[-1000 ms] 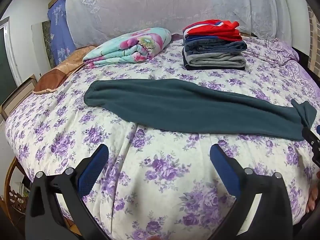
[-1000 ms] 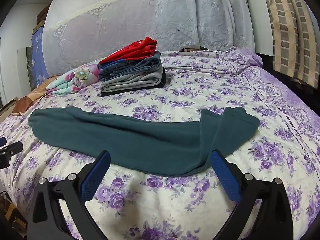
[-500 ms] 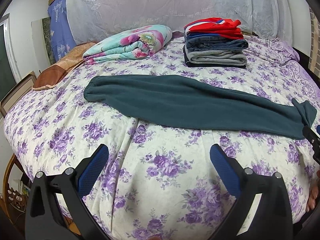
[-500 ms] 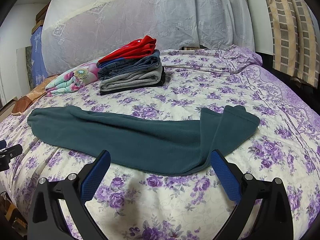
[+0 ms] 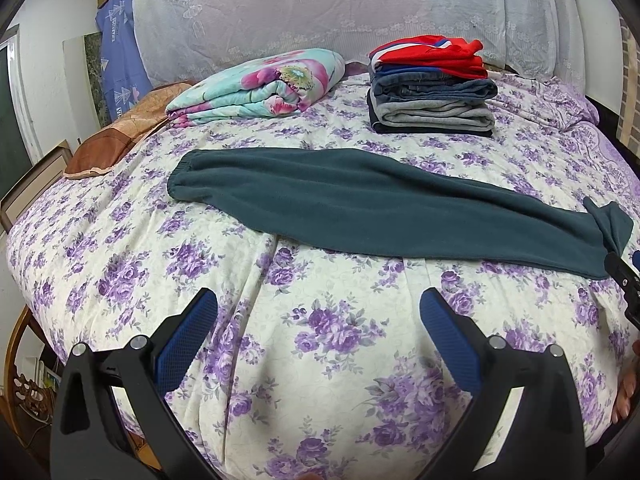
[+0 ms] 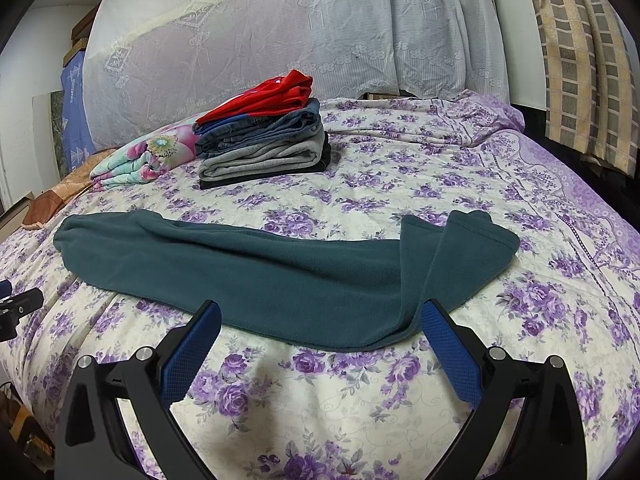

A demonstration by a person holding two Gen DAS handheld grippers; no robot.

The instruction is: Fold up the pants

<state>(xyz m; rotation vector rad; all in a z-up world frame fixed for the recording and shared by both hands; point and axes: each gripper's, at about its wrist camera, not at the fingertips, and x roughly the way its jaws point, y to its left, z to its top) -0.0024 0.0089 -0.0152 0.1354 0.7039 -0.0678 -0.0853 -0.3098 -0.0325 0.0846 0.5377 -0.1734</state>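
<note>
The dark teal fleece pants (image 5: 360,208) are laid lengthwise across the purple-flowered quilted bedspread (image 5: 320,340), one end turned back over itself. The left gripper (image 5: 318,328) is held above bare bedspread, jaws spread wide and empty. The right gripper (image 6: 320,336) is held at the pants' near edge, jaws likewise spread and empty. Behind the pants are seen a stack of folded clothes topped in red (image 6: 262,136) and a folded floral blanket (image 5: 256,84), well apart from both grippers.
</note>
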